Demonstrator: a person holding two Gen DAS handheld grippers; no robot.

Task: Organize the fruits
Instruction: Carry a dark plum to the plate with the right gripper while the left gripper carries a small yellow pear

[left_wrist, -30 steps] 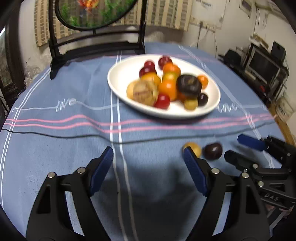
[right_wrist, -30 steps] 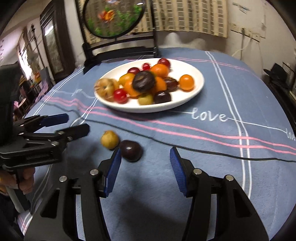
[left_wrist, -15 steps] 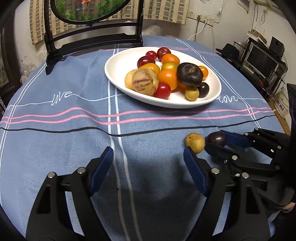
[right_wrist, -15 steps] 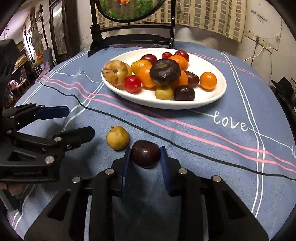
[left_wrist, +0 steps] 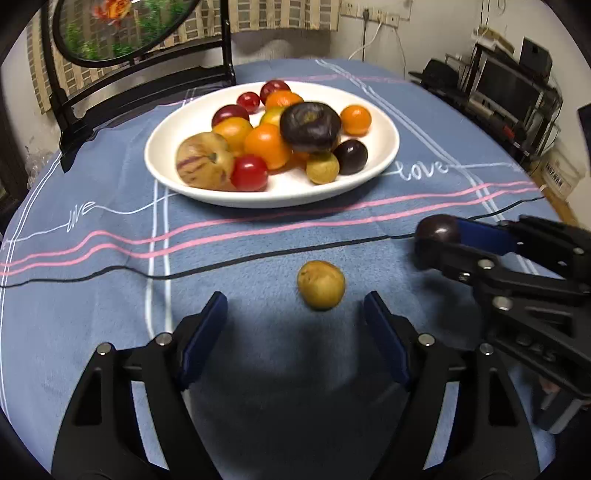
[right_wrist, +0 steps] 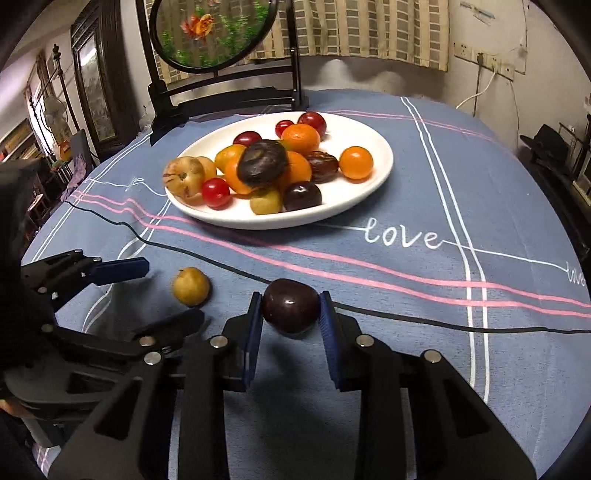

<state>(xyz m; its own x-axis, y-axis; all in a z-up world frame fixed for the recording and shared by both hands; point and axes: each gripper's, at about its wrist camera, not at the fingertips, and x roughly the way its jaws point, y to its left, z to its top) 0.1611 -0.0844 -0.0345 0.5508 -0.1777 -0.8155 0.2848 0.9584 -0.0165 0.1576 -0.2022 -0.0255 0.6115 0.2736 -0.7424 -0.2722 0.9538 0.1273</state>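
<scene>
My right gripper (right_wrist: 291, 306) is shut on a dark purple plum (right_wrist: 290, 305) and holds it just above the blue cloth; it also shows in the left wrist view (left_wrist: 437, 229). A small yellow-brown fruit (left_wrist: 321, 284) lies on the cloth just ahead of my open, empty left gripper (left_wrist: 295, 308), between its fingertips' line; in the right wrist view the fruit (right_wrist: 191, 286) lies left of the plum. A white oval plate (left_wrist: 384, 155) further back holds several fruits: oranges, red and dark plums, a striped melon-like fruit.
A blue tablecloth (right_wrist: 406, 295) with pink, white and black stripes covers the round table. A black stand with a round painted screen (right_wrist: 210, 33) stands behind the plate. Shelves with electronics (left_wrist: 509, 85) are off the table's right edge.
My right gripper closed on the dark plum and lifted it off the cloth. My left gripper shifted right, so the yellow fruit now lies ahead between its fingers.
</scene>
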